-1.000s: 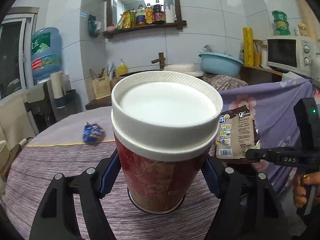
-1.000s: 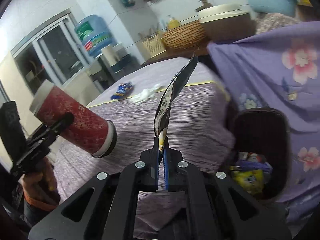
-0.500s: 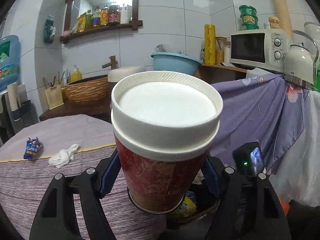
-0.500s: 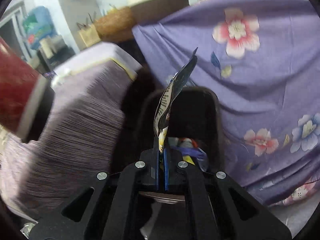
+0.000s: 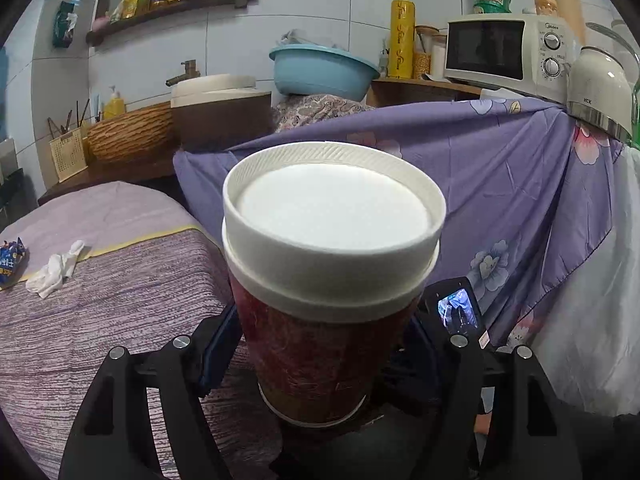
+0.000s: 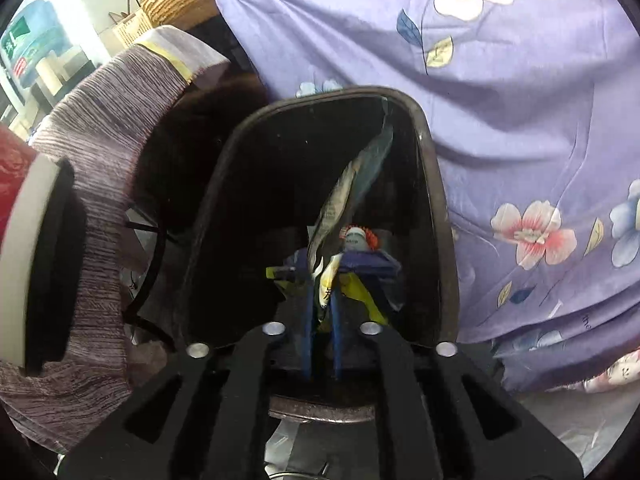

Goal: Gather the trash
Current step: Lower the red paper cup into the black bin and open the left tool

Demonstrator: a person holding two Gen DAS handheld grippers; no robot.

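My left gripper (image 5: 320, 332) is shut on a red paper cup (image 5: 320, 360) with a white lid (image 5: 332, 232), held upright past the table's right edge. The cup also shows at the left in the right wrist view (image 6: 24, 260). My right gripper (image 6: 322, 304) is over the dark trash bin (image 6: 434, 208). Its jaws stand slightly parted, with the snack wrapper (image 6: 352, 184) between them, hanging into the bin. Several wrappers (image 6: 360, 280) lie at the bin's bottom. A white tissue (image 5: 54, 268) and a blue wrapper (image 5: 10, 260) lie on the table.
The table has a striped purple cloth (image 5: 100, 320). A purple flowered sheet (image 5: 500, 184) hangs right behind the bin. A counter at the back holds a basket (image 5: 132, 132), a blue basin (image 5: 324, 68), a microwave (image 5: 508, 50) and a kettle (image 5: 600, 88).
Both grippers swung right, from over the table to the bin. The right gripper lowered the wrapper into the bin and its jaws parted a little. The cup stays gripped.
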